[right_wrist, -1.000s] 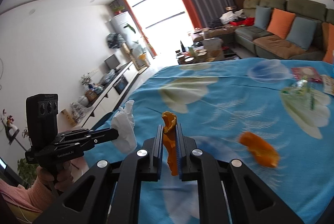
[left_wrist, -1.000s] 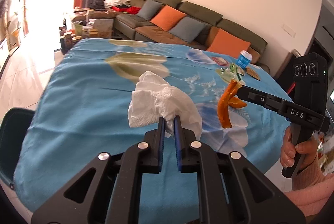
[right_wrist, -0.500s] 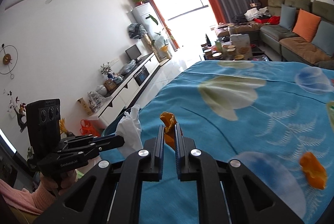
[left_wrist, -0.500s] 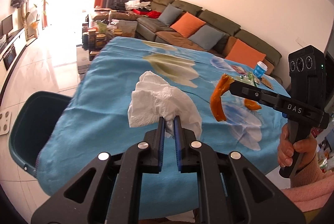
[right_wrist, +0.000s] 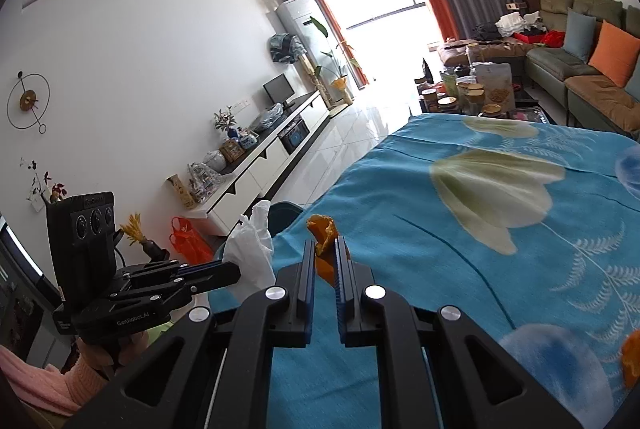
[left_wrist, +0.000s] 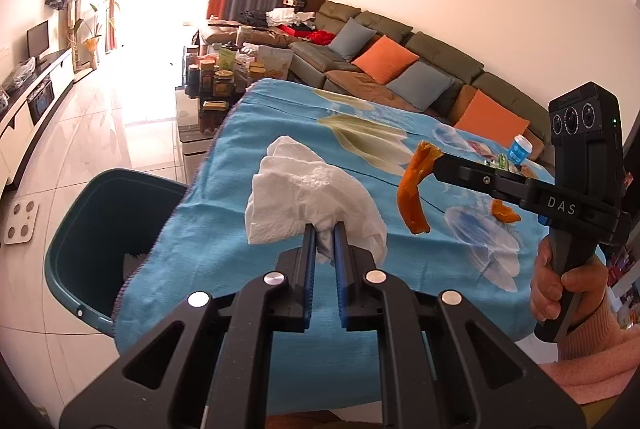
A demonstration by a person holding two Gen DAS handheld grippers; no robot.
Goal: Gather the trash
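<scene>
**Both grippers swing their loads toward the bin at the table's corner**

Since the earlier frames, both hand-held grippers have travelled sideways along the table toward its near-left corner, and the teal bin (left_wrist: 86,229), only a sliver at the frame edge a second ago, now fills the lower left of the left wrist view. The loads themselves have not shifted in the jaws.

Left gripper (left_wrist: 324,241): jaws together, clamped on the crumpled white tissue (left_wrist: 308,205), which billows above the fingertips. It hangs over the blue floral tablecloth (left_wrist: 240,257), near the cloth's hanging edge but not yet over the bin opening.

Right gripper (right_wrist: 325,257): jaws pinched on a strip of orange peel (right_wrist: 322,229); in the left wrist view the same peel (left_wrist: 412,197) dangles from the fingertips, clear of the cloth. It sits farther from the bin than the tissue does.

A second piece of peel (left_wrist: 505,210) lies on the tablecloth behind the right gripper, and a small blue-and-white cup (left_wrist: 519,148) with wrappers stands at the far end of the table.

Reading: the carry phase is under way, with both items secured and the drop-off not yet made. The tissue appears set to reach the bin first. Loose trash left on the table suggests further pick-ups remain.
</scene>
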